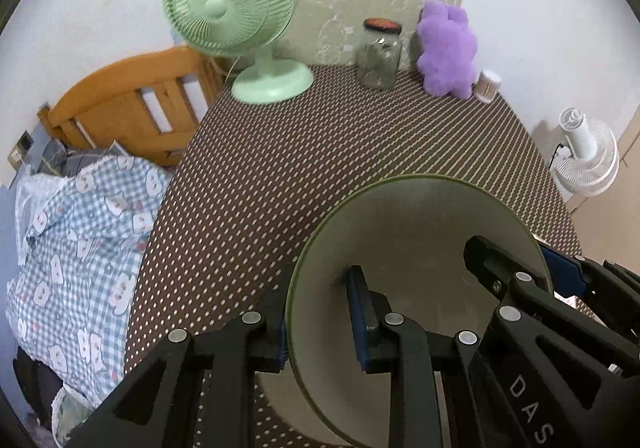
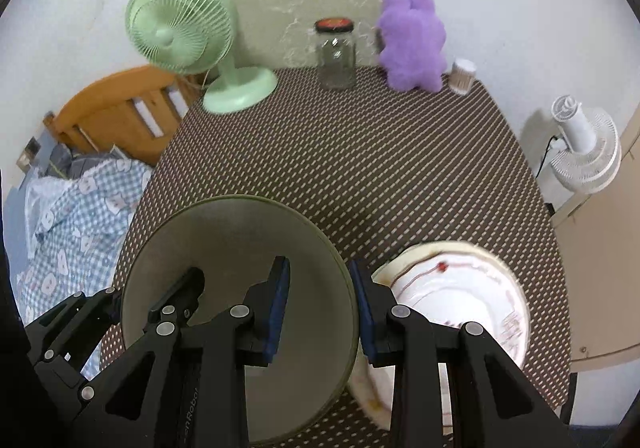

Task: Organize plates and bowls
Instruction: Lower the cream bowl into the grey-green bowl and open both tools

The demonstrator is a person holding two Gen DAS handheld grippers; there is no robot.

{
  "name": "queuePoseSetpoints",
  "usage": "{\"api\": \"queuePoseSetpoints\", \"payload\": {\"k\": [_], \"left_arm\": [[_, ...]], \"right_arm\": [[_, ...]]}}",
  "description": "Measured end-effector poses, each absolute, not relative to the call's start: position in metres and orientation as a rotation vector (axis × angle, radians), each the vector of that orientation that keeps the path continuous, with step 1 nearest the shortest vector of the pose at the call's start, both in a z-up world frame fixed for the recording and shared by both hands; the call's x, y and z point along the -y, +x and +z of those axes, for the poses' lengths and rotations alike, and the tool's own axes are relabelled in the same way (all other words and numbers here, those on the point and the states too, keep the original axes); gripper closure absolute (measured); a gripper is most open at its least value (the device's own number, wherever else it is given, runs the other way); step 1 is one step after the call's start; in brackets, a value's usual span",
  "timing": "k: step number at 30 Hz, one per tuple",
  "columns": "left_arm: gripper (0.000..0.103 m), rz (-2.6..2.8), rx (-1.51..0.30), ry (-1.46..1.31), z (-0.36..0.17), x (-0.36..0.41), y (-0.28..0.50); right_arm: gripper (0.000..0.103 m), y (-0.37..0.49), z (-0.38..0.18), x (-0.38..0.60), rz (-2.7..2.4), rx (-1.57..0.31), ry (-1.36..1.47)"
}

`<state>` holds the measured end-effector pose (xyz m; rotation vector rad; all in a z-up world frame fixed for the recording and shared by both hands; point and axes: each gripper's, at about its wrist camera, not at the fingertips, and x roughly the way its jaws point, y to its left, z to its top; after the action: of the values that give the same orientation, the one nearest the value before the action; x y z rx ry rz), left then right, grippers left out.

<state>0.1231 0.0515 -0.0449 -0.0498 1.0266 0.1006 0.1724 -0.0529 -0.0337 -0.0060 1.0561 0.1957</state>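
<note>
Down at the 6 o'clock end of the brown dotted surface (image 2: 400,168), a green bowl (image 2: 240,248) is pinched by both tools at once, tilted so its hollow faces the cameras. In the right wrist view the right gripper (image 2: 322,308) has its jaws clamped on the bowl's rim at about 3 o'clock, one blue pad inside the bowl and the other outside it. The left gripper (image 2: 160,312) pokes in from 8 o'clock with a black finger over the opposite rim.

Left wrist view shows the same thing mirrored: the left gripper (image 1: 320,320) has its jaws clenched on the bowl (image 1: 420,228) edge at roughly 9 o'clock, and the right gripper (image 1: 516,268) comes in from 3 o'clock. Both tools point steeply down toward the surface.

Just beside the bowl, at 4 o'clock in the right view, a white plate (image 2: 472,288) with a reddish pattern sits on a cream one, partly under the bowl's edge.

Farther out, along the 12 o'clock edge by the wall: a mint-green fan (image 2: 184,44) at 11, a glass jar (image 2: 335,56) with a dark lid at 12, a purple plush toy (image 2: 412,44) at 1, and a small toothpick holder (image 2: 462,76) right next to it. A bed (image 2: 72,216) with checked bedding lies off at 9 o'clock, and a white fan (image 2: 580,152) at 3.
</note>
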Motion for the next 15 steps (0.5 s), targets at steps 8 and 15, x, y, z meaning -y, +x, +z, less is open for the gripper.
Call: {"api": "queuePoseSetpoints", "payload": {"k": [8,15], "left_arm": [[0.082,0.099,-1.072,-0.065,-0.064,-0.069,0.109],[0.082,0.096,-1.106,-0.071,-0.079,-0.075,0.104]], "right_arm": [[0.068,0.156,-0.056,0.032,0.200,-1.103,-0.024],[0.068,0.148,-0.073,0.022,0.194,-1.137,-0.030]]}}
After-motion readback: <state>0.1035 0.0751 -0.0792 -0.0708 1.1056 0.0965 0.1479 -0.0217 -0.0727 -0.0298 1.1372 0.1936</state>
